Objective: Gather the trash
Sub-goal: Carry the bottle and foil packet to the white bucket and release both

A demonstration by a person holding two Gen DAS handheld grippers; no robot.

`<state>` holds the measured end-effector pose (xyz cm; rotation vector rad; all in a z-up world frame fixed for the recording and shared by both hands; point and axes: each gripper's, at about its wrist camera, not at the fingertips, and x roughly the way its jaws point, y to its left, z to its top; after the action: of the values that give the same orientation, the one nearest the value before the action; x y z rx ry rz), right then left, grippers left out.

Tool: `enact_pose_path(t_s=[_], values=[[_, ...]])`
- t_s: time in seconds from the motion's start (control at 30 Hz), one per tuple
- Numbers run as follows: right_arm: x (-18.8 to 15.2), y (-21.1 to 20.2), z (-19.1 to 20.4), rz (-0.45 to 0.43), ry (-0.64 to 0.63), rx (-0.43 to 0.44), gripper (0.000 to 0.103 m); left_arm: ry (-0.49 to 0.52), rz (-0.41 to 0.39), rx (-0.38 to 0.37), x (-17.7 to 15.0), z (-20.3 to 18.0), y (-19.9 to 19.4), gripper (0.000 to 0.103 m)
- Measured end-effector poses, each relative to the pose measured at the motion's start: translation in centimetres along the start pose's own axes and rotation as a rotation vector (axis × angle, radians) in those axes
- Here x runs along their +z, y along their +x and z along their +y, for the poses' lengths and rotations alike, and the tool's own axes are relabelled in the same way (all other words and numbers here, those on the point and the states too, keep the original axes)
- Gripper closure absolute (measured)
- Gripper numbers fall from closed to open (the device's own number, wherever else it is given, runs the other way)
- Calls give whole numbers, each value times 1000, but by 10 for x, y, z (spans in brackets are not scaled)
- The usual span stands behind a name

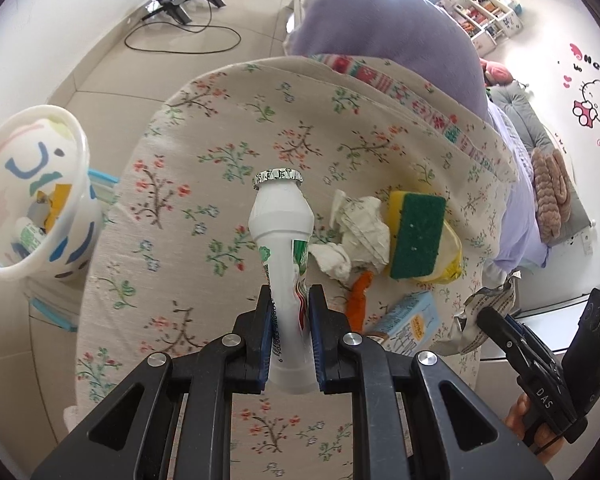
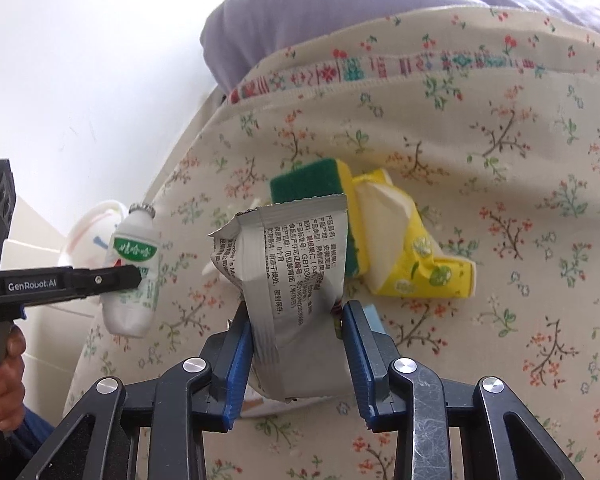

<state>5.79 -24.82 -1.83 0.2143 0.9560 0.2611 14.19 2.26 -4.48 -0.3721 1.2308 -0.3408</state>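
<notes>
My left gripper point(image 1: 290, 300) is shut on a small white yogurt-drink bottle point(image 1: 280, 240) with a foil cap, held above the floral tablecloth point(image 1: 204, 152). The bottle also shows in the right wrist view point(image 2: 130, 268). My right gripper point(image 2: 296, 316) is shut on a silver snack wrapper point(image 2: 288, 272), also seen in the left wrist view point(image 1: 484, 312). On the cloth lie a green-and-yellow sponge point(image 1: 418, 236), crumpled white tissue point(image 1: 356, 236), a yellow tissue pack point(image 2: 416, 256), an orange scrap point(image 1: 358, 300) and a blue carton point(image 1: 410, 320).
A white trash bin point(image 1: 32, 196) with painted marks stands left of the table and holds some trash. A purple cushion point(image 1: 388, 28) lies beyond the table. Cables and stands point(image 1: 184, 0) are on the floor.
</notes>
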Motion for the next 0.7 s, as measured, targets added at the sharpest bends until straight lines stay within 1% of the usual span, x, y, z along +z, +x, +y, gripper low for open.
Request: enact_pose_path(t_s=[0.03,0.07,0.23,0.27,0.33,0.47,0.53,0.63,0.7], values=[[1,0,2,-3,-2,-1,74,-4,-1,0,1,3,-1,85],[2,2,4,-4,-5,-3,76,-12,-2,0,2,7,-2,85],[7,12,16,-6,-23,3,81,-55,-21,-1,9,33,-13,85],[9,14,18,-8,-26,5,92,-62,-28,2,11,39,-16,85],[10,17,23,-12,-30,6,93,-79,-37,15,15,51,-20,85],[14,24,33,-9,-35,16,93,-132,-52,1,21,80,-31,85],[16,28,38,-12,-33,24,93,-159,-71,8,25,96,-39,85],[21,31,53,-26,-47,41,93,-207,-79,34,30,123,-49,85],[24,36,66,-30,-67,61,93,-246,-80,35,34,141,-53,85]])
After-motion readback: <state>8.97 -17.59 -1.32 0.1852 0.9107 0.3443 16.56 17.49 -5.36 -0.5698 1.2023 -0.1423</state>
